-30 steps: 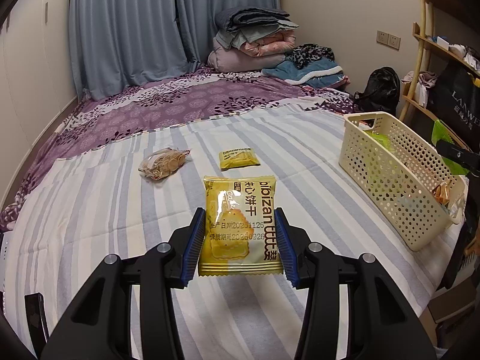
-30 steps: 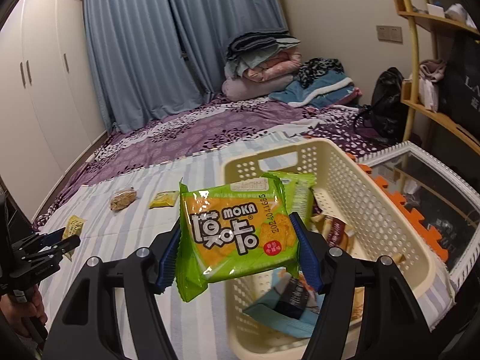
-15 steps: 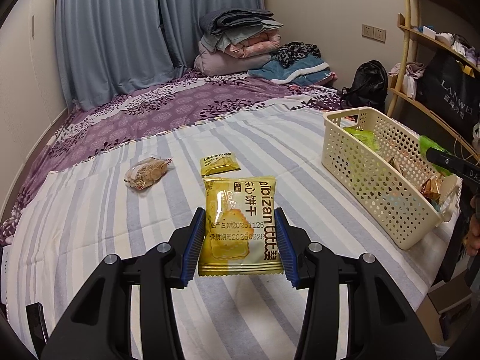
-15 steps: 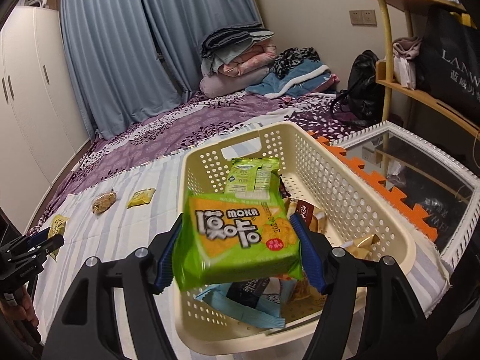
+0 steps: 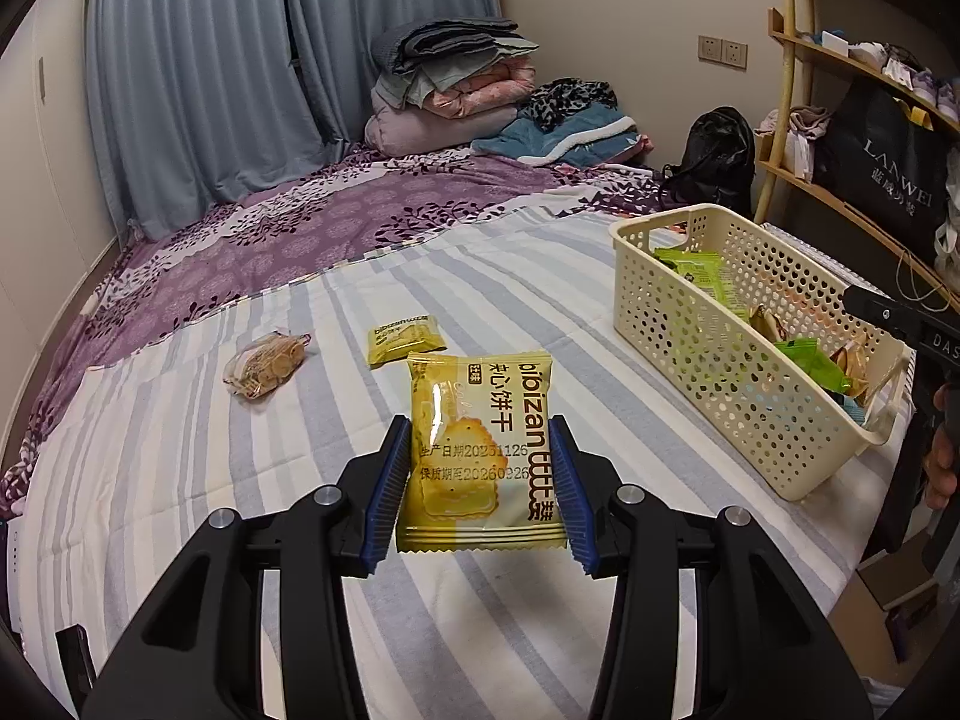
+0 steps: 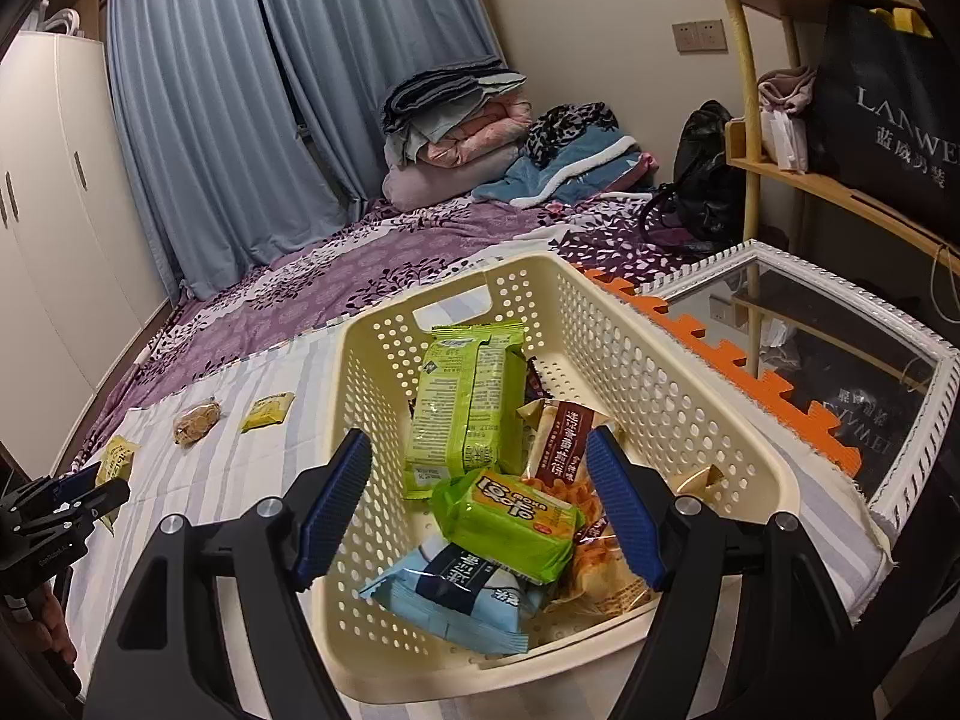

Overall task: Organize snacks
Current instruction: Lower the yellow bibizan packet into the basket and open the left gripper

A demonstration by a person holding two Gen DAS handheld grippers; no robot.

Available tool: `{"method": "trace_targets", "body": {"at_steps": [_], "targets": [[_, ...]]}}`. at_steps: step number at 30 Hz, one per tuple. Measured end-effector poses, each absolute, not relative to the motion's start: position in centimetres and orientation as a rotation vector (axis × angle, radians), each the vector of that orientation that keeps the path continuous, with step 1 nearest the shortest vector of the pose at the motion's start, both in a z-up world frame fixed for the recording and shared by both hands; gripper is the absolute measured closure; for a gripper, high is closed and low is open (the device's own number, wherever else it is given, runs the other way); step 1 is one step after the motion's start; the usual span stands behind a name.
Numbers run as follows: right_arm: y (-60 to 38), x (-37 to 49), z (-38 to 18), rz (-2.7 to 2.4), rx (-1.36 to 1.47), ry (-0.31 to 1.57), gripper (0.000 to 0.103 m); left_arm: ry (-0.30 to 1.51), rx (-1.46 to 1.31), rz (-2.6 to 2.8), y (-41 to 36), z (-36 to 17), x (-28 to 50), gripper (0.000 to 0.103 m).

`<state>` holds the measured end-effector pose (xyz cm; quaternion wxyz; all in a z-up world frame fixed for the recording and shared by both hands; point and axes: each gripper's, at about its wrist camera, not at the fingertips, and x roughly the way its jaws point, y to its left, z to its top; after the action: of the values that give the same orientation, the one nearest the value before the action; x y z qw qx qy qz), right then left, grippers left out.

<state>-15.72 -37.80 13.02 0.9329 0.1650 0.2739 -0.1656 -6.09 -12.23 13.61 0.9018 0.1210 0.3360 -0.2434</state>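
Perforated plastic basket (image 6: 648, 354); glossy foil packet (image 5: 480, 450); cloth bedsheet (image 5: 180, 480).

Light blue packet (image 6: 456, 591): largely covered by the green cracker packet (image 6: 510, 525). Basket (image 6: 606, 330) floor: hidden beneath the snacks. Black shopping bag (image 6: 888, 114): lettering cut off at the right edge. Small yellow packet (image 5: 406, 339): print too small to be read. Mirror (image 6: 912, 468): partly cut off.

Striped bed (image 5: 180, 510) with cream basket (image 5: 660, 324), two loose snack packets (image 5: 264, 360)
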Motion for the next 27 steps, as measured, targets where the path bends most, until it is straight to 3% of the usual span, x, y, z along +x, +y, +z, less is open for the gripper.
{"method": "trace_targets", "body": {"at_steps": [4, 27], "targets": [[-38.4, -16.2, 13.0, -0.353, 0.345, 0.543, 0.023, 0.689, 0.266, -0.523, -13.4, 13.8, -6.2, 0.056], [-40.3, -18.3, 12.4, -0.458, 0.301, 0.519, 0.022, 0.691, 0.278, -0.782, -24.4, 15.9, -7.1, 0.056]]}}
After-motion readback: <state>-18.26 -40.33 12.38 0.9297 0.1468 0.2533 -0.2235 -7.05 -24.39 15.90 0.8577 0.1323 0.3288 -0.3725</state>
